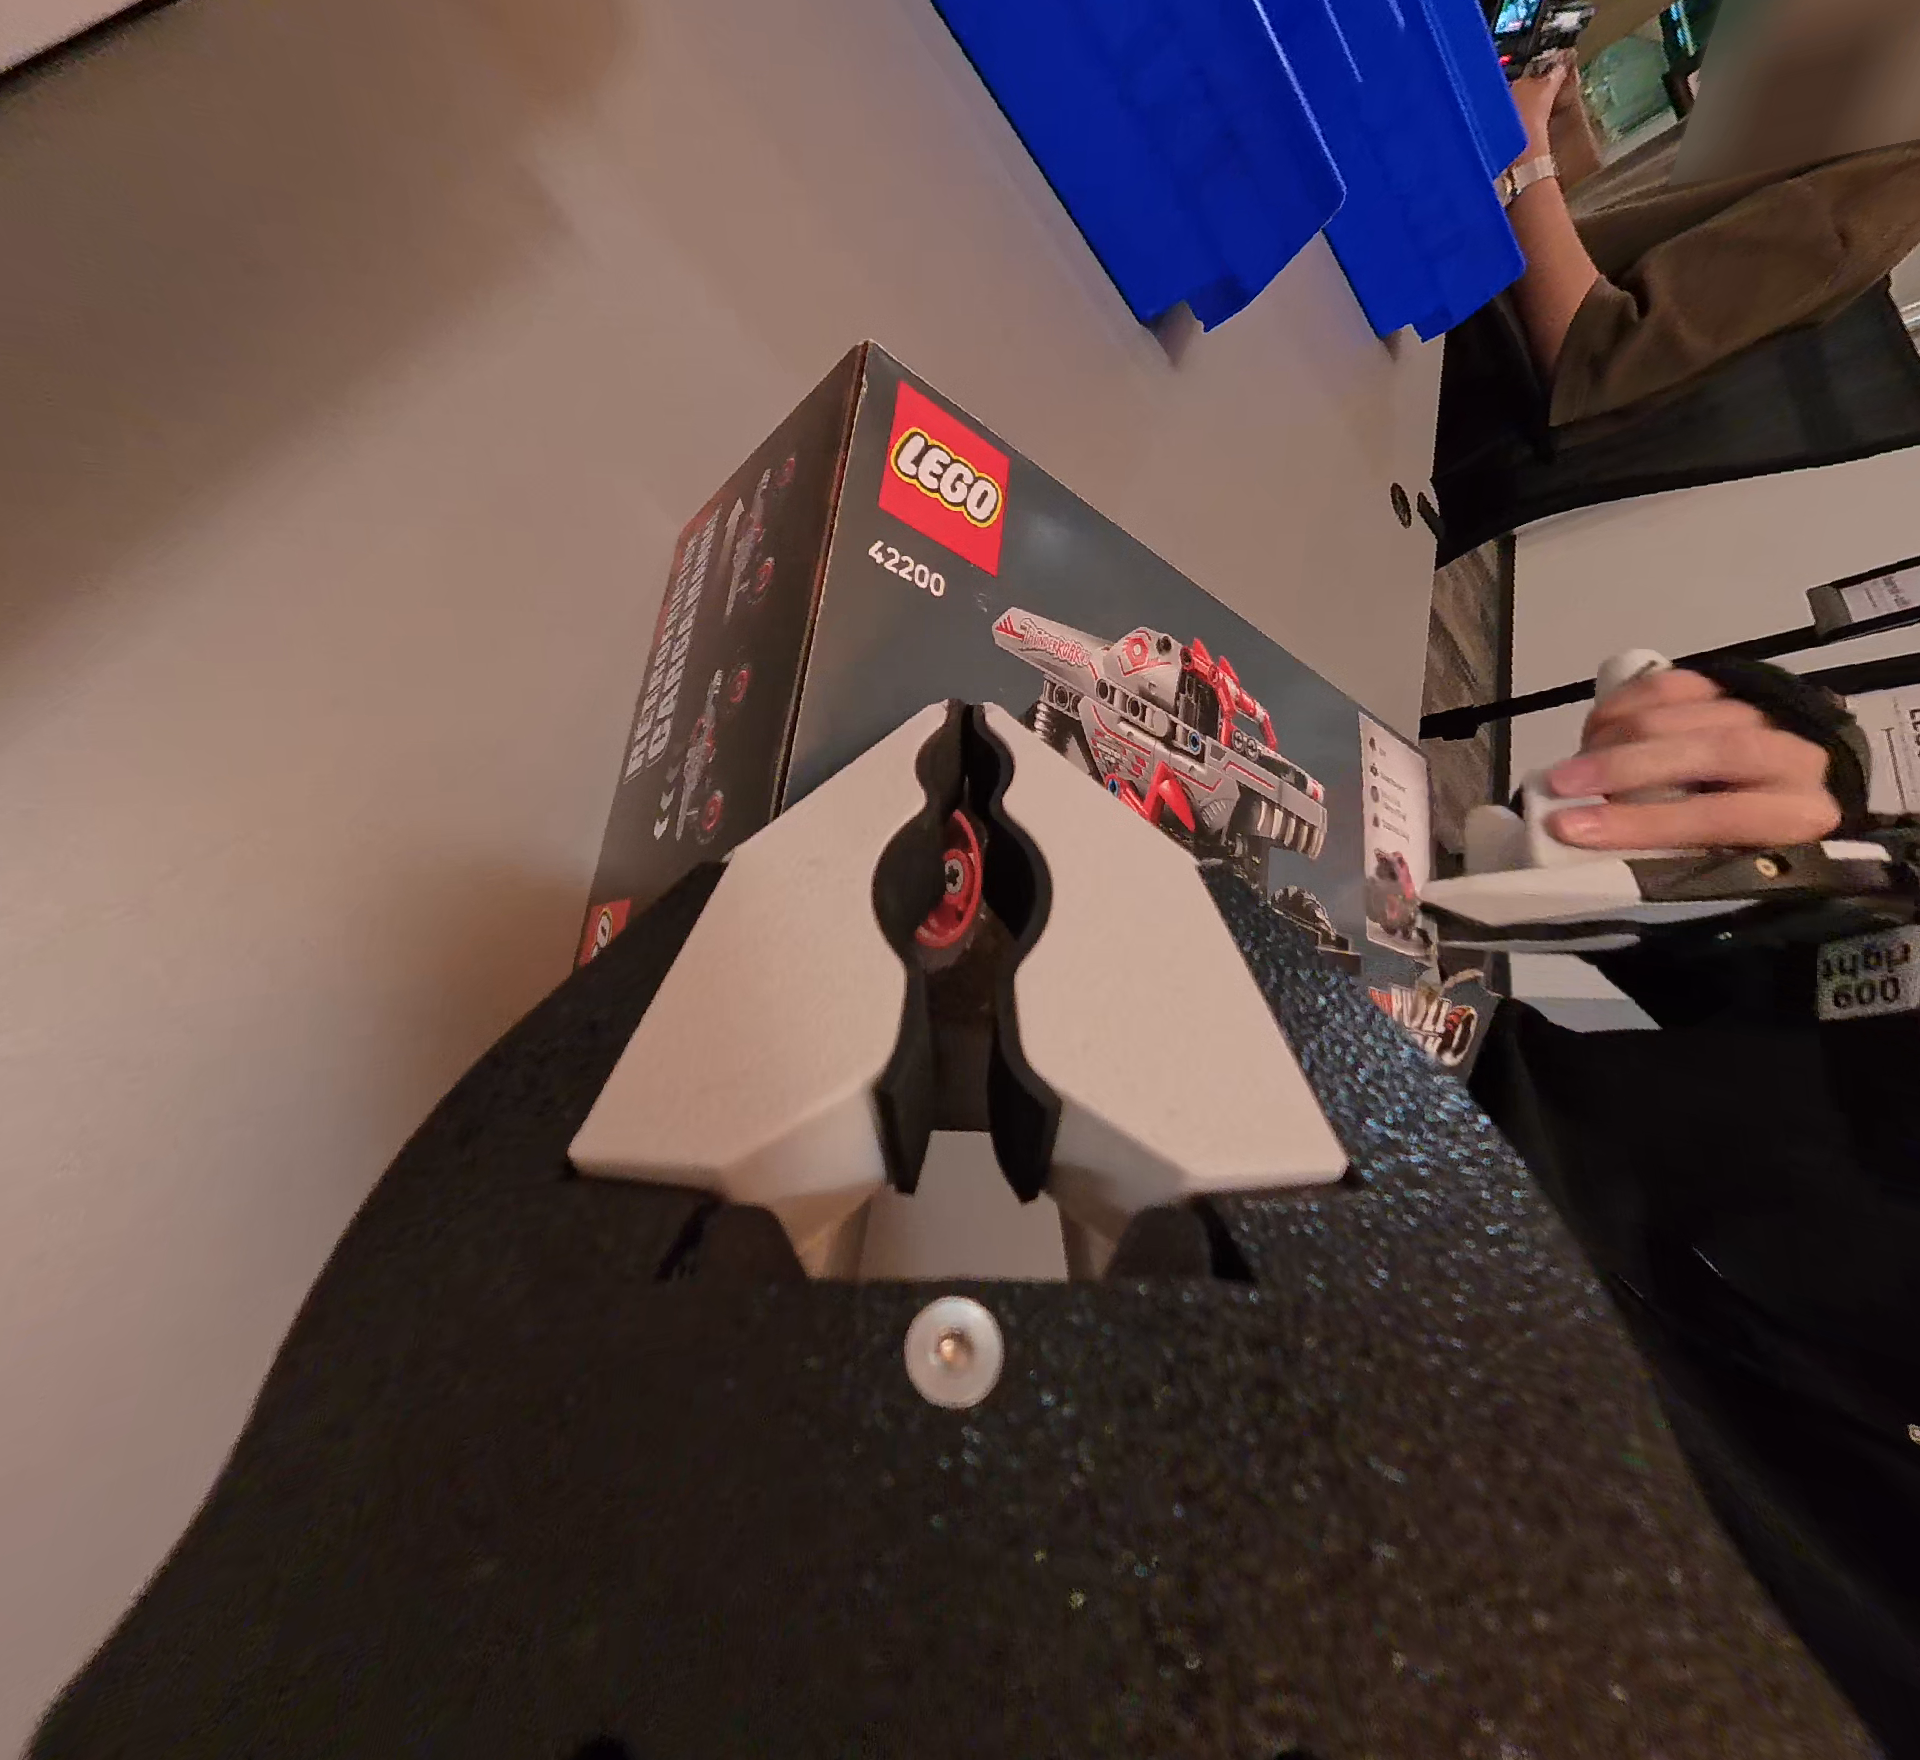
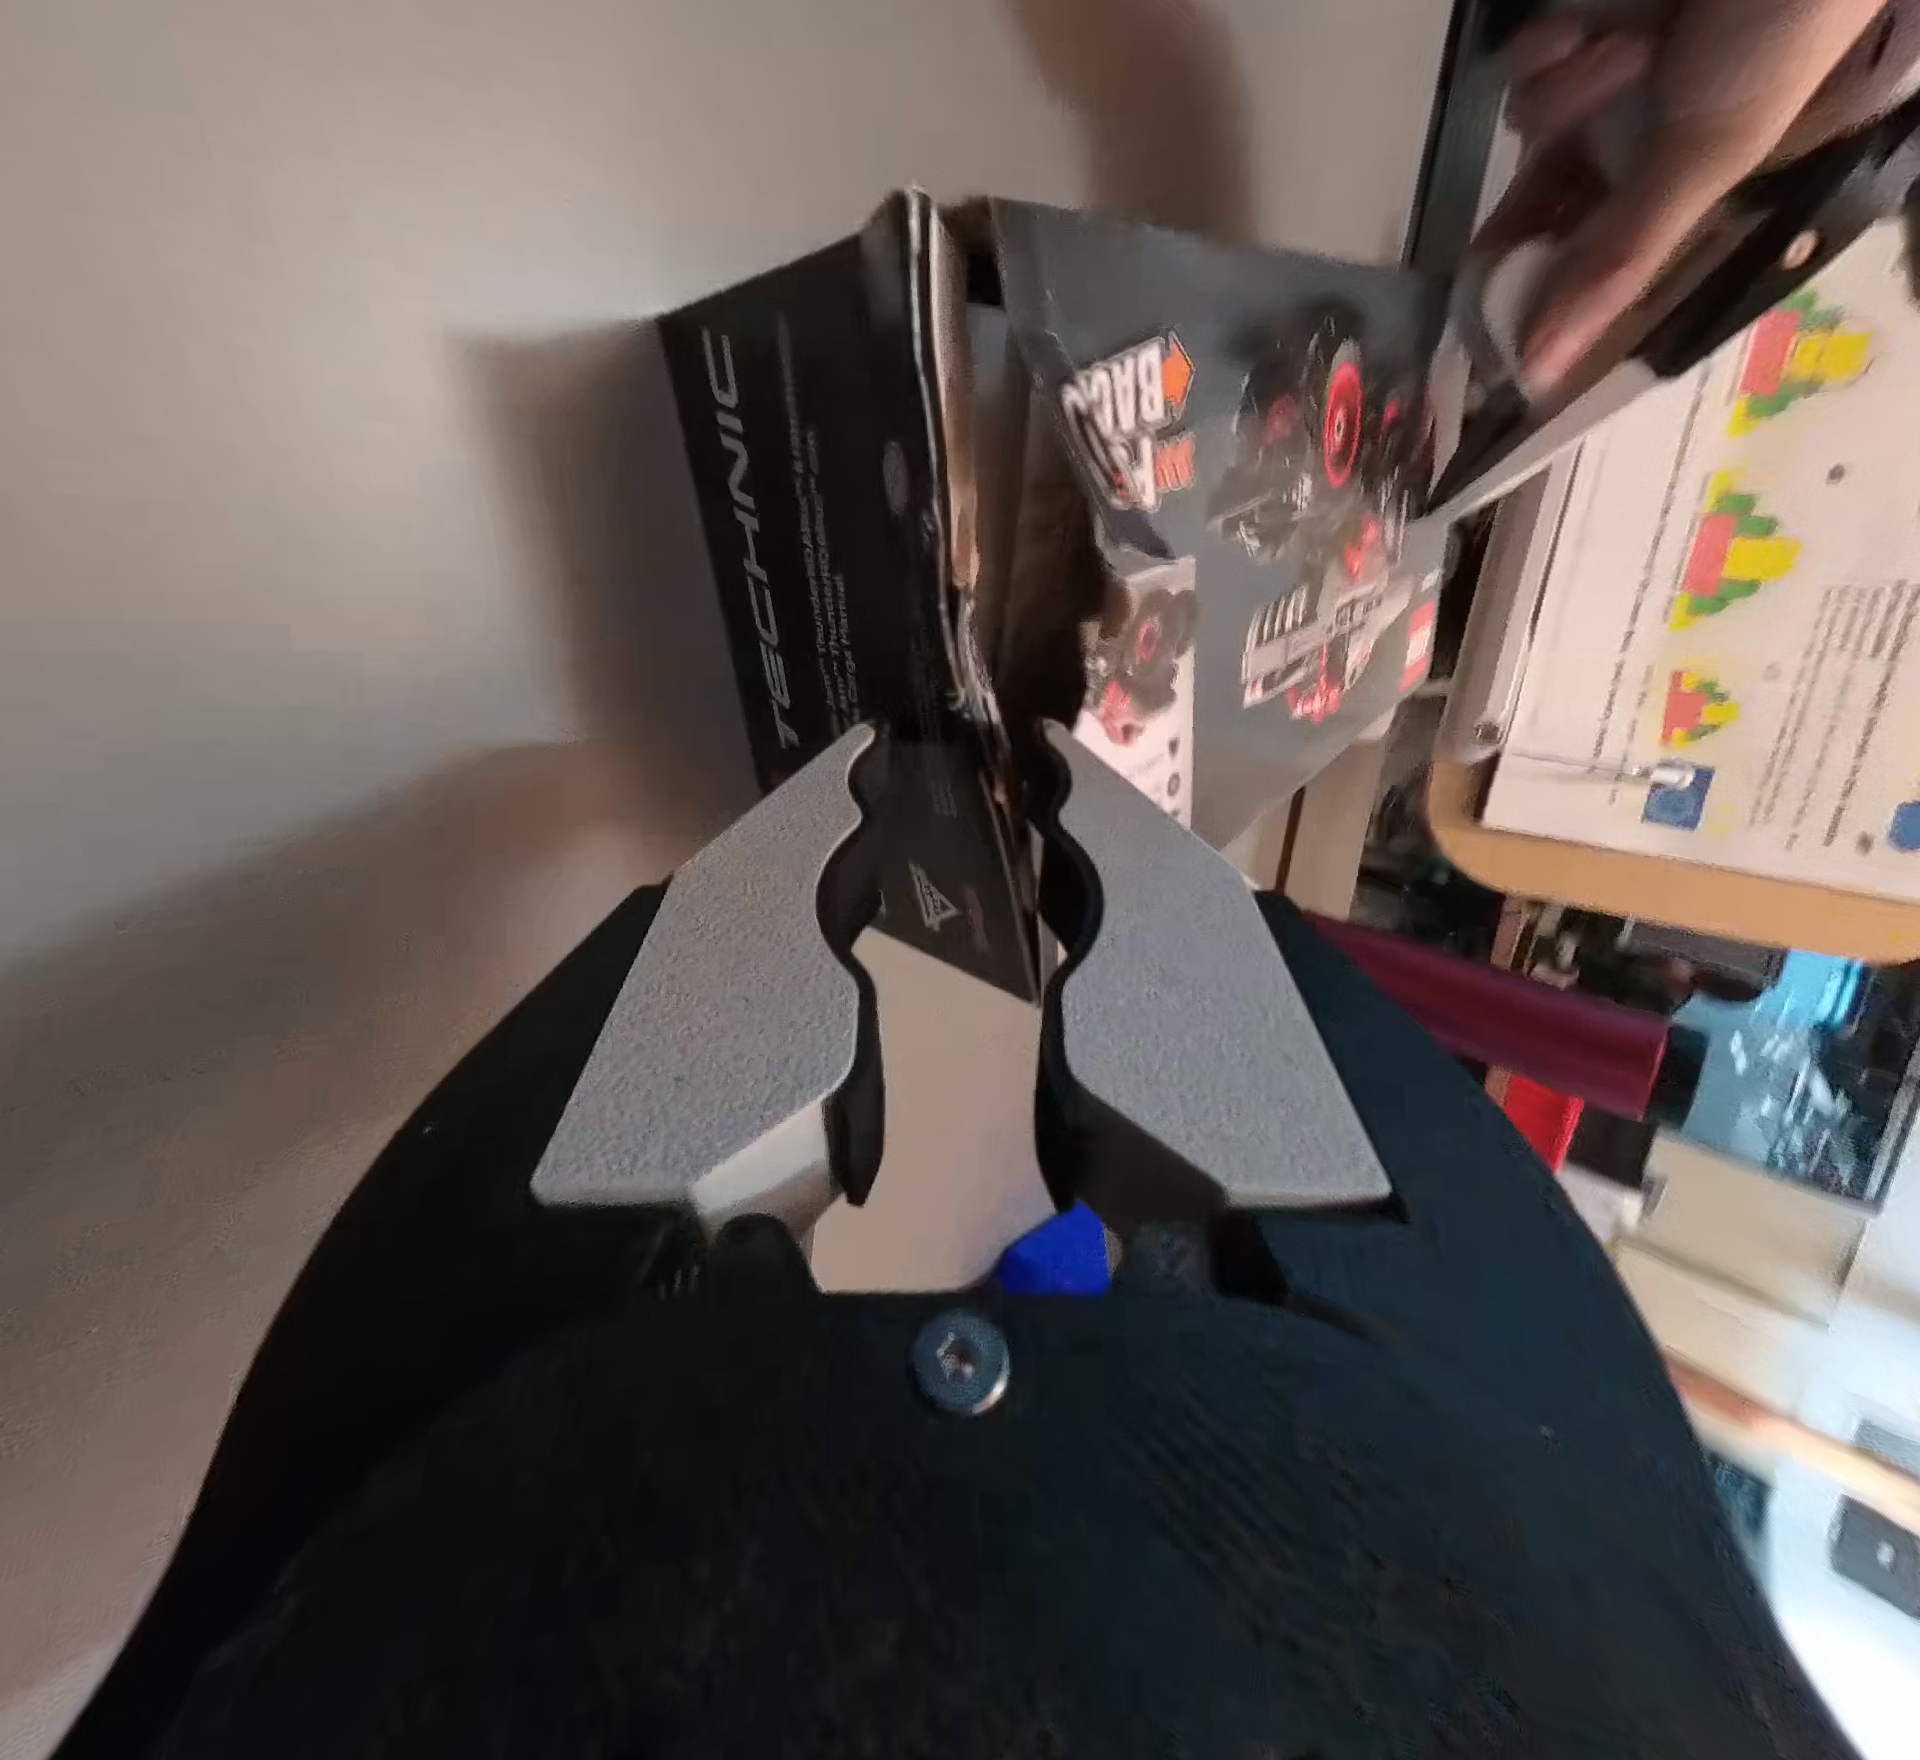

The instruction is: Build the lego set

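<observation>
The dark lego box (image 1: 914,661) stands on a pale table (image 1: 364,567), its front picture of a grey and red truck facing me in the left wrist view. My left gripper (image 1: 961,713) is shut, its tips against the box's lower front; I cannot tell if they pinch card. The right wrist view shows it (image 2: 1455,495) at the box's far edge. My right gripper (image 2: 961,749) is shut on the torn end flap (image 2: 966,889) of the box (image 2: 769,515), whose end gapes open. It also shows at the box's right end (image 1: 1455,900).
Blue plastic bins (image 1: 1195,69) lie on the table behind the box. A person's sleeve (image 1: 1714,276) and a hand with a phone are at the far right. A printed sheet with coloured brick drawings (image 2: 1714,567) lies on a wooden board beside the box. About 20 cm separates my left fingertips from my right.
</observation>
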{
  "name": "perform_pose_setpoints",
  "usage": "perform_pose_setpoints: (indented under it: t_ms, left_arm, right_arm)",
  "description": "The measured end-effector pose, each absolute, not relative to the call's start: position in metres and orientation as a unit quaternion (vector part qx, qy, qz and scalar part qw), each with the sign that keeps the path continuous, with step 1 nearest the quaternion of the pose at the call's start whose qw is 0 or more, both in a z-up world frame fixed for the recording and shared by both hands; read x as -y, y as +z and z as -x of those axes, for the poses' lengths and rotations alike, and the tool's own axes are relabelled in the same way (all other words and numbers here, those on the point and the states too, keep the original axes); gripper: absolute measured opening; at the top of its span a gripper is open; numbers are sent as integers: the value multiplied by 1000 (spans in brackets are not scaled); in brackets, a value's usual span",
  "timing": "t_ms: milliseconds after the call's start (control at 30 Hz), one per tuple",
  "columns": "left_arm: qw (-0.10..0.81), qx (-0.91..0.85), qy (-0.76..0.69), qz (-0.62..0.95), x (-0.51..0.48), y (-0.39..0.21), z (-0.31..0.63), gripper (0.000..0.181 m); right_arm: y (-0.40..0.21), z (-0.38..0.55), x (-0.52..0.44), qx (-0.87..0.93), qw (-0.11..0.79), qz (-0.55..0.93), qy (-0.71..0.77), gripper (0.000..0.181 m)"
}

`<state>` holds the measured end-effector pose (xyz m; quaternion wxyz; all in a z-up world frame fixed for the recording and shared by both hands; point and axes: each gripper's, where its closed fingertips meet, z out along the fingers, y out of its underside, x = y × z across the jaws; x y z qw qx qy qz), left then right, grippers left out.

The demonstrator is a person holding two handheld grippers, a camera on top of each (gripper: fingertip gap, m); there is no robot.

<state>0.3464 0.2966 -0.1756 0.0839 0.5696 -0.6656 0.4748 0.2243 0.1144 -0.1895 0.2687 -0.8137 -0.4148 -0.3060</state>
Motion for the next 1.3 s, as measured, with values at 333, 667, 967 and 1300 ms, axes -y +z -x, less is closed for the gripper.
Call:
perform_pose_setpoints:
  t_ms: [333,667,967,1300]
  left_arm:
    - [87,669,473,-566,-296,-176,-346,0]
    - [90,671,468,-568,-294,-176,-347,0]
    - [93,670,466,-570,-293,-177,-348,0]
    - [93,667,468,-572,-293,-177,-347,0]
  right_arm:
    - [-200,-228,-115,496,291,743,-342,27]
    - [-199,-243,-109,410,320,765,-380,28]
    - [-199,-263,-106,406,341,749,-398,27]
    - [-197,-261,-100,301,385,714,-502,26]
